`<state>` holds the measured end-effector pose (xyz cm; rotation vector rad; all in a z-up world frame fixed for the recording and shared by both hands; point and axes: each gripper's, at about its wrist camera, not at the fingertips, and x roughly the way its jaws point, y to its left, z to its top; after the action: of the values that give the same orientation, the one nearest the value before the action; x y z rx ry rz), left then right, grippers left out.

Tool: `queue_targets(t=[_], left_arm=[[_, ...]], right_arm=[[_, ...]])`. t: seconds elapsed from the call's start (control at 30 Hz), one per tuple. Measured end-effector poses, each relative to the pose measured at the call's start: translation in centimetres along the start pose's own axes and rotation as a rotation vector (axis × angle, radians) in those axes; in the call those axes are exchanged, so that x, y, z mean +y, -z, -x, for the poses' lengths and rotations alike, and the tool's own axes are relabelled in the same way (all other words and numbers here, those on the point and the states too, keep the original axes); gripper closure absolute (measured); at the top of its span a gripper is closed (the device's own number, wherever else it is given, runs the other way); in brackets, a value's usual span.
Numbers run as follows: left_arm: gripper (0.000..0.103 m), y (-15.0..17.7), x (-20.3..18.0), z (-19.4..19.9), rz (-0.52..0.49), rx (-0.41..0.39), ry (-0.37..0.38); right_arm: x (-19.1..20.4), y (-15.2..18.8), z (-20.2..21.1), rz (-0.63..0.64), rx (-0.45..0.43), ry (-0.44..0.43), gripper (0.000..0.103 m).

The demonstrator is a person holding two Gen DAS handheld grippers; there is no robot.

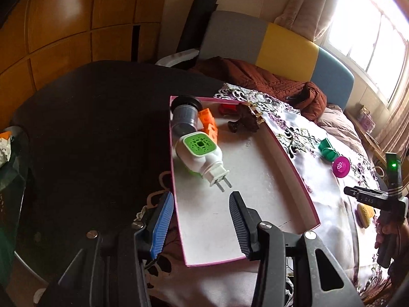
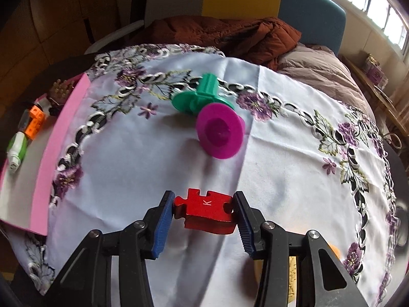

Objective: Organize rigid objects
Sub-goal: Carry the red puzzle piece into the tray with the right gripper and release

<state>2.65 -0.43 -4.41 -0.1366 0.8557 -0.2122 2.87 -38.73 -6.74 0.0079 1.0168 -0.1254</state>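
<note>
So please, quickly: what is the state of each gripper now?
Left gripper: open, holding nothing, its fingers either side of the pink box's near left wall.
Right gripper: closed on the red puzzle piece.

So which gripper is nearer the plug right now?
Left. The left gripper hangs open just short of the plug, over the tray's near end. The right gripper is off beside the tray, over the cloth, shut on a red puzzle piece.

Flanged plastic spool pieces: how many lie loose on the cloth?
2. The green spool piece lies at the cloth's far middle; the magenta spool piece touches its near side. More could hide behind the grippers.
</note>
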Motion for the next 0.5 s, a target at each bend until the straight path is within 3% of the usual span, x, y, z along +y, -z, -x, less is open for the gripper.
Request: queue_targets(t=[0.3,0.5], left_arm=[[0.057,-0.1,1.7,0.2,0.039,-0.009,-0.022],[0.057,-0.1,1.5,0.1,0.017,-0.009,-0.025]], right_arm=[[10.4,-2.8,3.0,0.123,-0.121,-0.188,0.056],[18.7,-4.0,2.2,0.247,-0.12,-0.273,0.056]])
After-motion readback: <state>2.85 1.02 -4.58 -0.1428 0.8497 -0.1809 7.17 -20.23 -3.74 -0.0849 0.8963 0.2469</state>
